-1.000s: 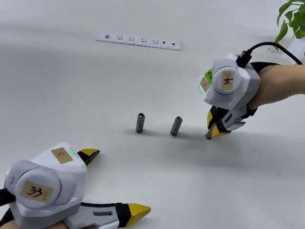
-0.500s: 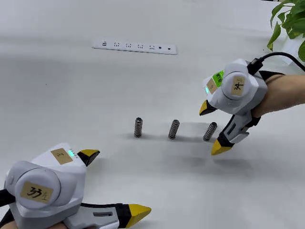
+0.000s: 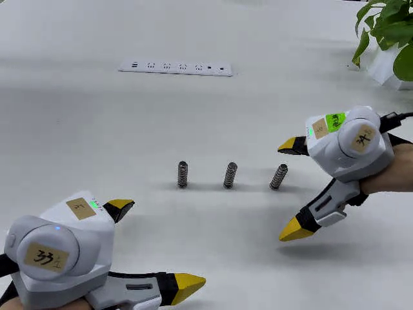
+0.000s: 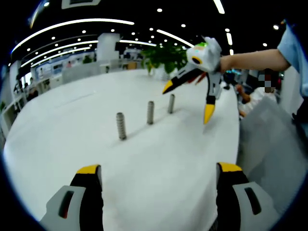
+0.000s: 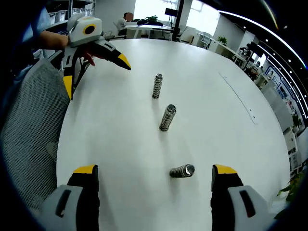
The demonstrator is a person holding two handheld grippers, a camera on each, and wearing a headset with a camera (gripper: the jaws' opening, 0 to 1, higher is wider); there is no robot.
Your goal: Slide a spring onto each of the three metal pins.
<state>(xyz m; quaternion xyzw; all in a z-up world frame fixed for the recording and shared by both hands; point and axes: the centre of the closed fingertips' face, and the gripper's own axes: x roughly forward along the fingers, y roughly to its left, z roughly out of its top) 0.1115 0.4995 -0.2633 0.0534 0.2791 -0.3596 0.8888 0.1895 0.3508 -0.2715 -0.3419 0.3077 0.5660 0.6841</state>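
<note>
left gripper [image 3: 161, 244]: 7 o'clock, jaws wide, empty
left spring [image 3: 182, 174]: centre, upright on white table [image 3: 97, 142]
middle spring [image 3: 230, 175]: beside it, slight lean
right spring [image 3: 279, 176]: leaning, near right gripper
right gripper [image 3: 288, 189]: 3 o'clock, jaws wide, empty
power strip [image 3: 175, 67]: 12 o'clock, far
plant [image 3: 387, 26]: 1 o'clock

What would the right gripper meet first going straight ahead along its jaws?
Most likely the nearest spring, just ahead of the right gripper in line with the gap between its open jaws; the other two springs stand beyond. Depth is unclear.

Three springs [image 4: 150, 112] in a row, right gripper [image 4: 187, 102] beyond
</note>
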